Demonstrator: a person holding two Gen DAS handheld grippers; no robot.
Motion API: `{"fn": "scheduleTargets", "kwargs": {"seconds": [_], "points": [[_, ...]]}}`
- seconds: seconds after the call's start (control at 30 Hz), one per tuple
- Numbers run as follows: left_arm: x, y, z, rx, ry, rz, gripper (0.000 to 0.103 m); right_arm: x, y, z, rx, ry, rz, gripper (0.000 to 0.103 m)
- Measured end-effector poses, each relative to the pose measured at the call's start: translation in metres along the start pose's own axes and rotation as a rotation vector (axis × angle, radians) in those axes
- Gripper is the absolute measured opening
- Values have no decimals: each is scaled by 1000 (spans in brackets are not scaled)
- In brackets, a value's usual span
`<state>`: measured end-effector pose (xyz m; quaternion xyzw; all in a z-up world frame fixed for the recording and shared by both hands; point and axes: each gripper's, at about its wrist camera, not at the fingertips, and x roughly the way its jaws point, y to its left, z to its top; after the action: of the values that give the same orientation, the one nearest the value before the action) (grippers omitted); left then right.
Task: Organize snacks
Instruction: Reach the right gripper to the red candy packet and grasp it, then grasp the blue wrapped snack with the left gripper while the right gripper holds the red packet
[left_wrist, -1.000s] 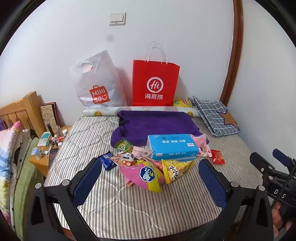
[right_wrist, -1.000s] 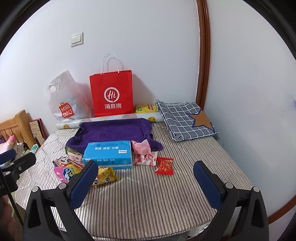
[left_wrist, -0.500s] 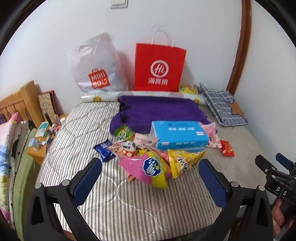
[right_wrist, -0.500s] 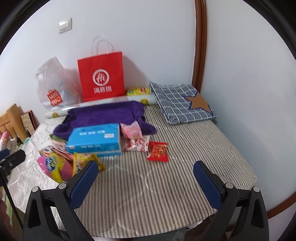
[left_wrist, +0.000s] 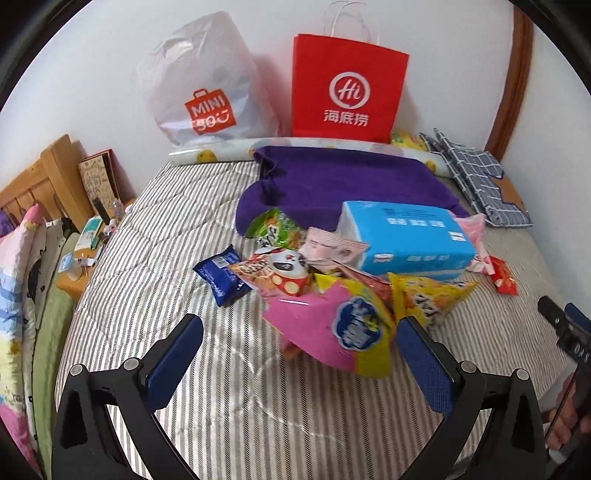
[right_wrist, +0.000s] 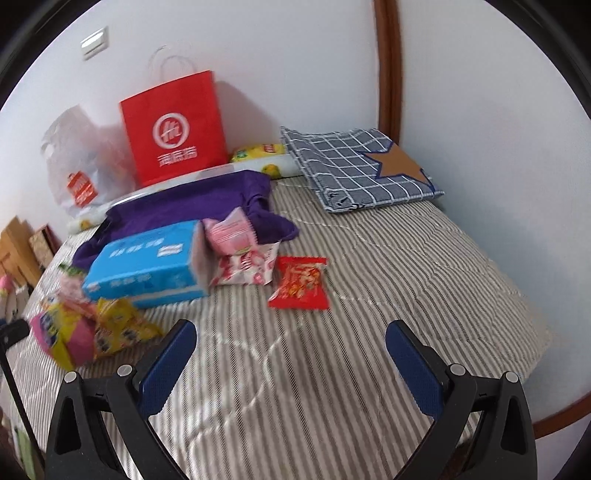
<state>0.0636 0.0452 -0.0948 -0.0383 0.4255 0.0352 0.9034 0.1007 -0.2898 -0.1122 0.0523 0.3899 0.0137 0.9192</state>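
Several snack packets lie heaped on the striped bed around a blue tissue pack (left_wrist: 406, 236) (right_wrist: 147, 266). A pink and yellow bag (left_wrist: 332, 328) is nearest my left gripper (left_wrist: 299, 343), which is open just short of it. A yellow bag (left_wrist: 424, 299), a dark blue packet (left_wrist: 219, 275), a panda packet (left_wrist: 280, 269) and a green bag (left_wrist: 273, 229) lie around. In the right wrist view a small red packet (right_wrist: 300, 283) lies alone ahead of my open right gripper (right_wrist: 291, 347), with pink packets (right_wrist: 236, 251) beside the tissue pack.
A red paper bag (left_wrist: 347, 88) (right_wrist: 173, 129) and a white plastic bag (left_wrist: 207, 85) stand against the wall. A purple towel (left_wrist: 343, 177) is spread behind the snacks. A checked folded cloth (right_wrist: 354, 166) lies at the right. A wooden headboard (left_wrist: 40, 184) and cluttered nightstand sit left.
Both grippers have moved forward and down toward the bed; the snack heap and the red packet appear larger and closer. Both stay open.
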Motion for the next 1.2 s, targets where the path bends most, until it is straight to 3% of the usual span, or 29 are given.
{"fn": "scheduleTargets", "kwargs": {"seconds": [0.17,0.5,0.87,0.97,1.2], "points": [[11,15,5,-22,0,-9,103,29,-12,14,31,41,13,89],[26,28,18,-29,-4,-45,98,82,-11,24,-1,134,0,52],[28,45,24,-17,-13,-39,98,107,-6,35,-19,149,1,52],[31,51,24,-19,-9,-33,98,114,-7,36,-17,170,1,41],[40,64,24,21,11,-22,93,110,-5,33,-55,166,-6,40]]}}
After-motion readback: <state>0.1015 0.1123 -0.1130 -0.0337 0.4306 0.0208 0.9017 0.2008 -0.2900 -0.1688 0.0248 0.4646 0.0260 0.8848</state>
